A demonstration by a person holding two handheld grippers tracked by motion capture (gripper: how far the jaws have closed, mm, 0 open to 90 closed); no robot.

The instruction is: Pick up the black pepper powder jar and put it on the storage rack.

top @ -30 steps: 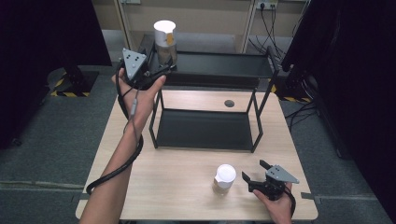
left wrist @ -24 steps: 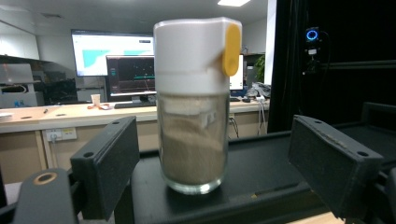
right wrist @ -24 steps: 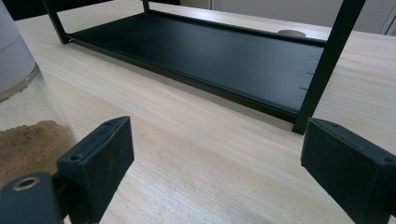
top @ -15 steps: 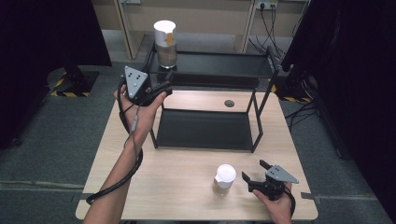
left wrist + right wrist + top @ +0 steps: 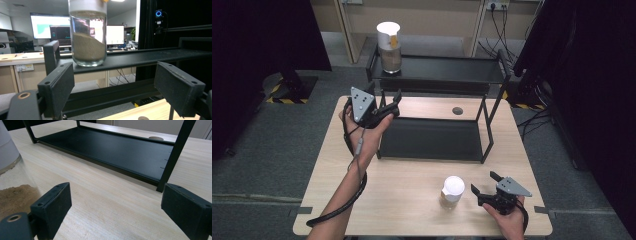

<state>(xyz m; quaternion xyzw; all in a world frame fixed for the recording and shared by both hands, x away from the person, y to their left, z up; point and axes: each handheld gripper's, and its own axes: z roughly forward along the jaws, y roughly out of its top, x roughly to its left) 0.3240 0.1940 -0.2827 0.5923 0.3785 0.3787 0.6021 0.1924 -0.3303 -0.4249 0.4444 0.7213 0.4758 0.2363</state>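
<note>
Right tongs (image 5: 485, 189), spread wide and empty, sit on the bench (image 5: 412, 195) just right of the upright white-lidded jar (image 5: 452, 192), nearer it than the left tongs (image 5: 390, 102), spread too, facing the shelf jar (image 5: 87, 35).

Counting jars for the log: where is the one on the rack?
In the high view, the jar stands at the left end of the black rack's top shelf, beyond the open left claw.
</note>
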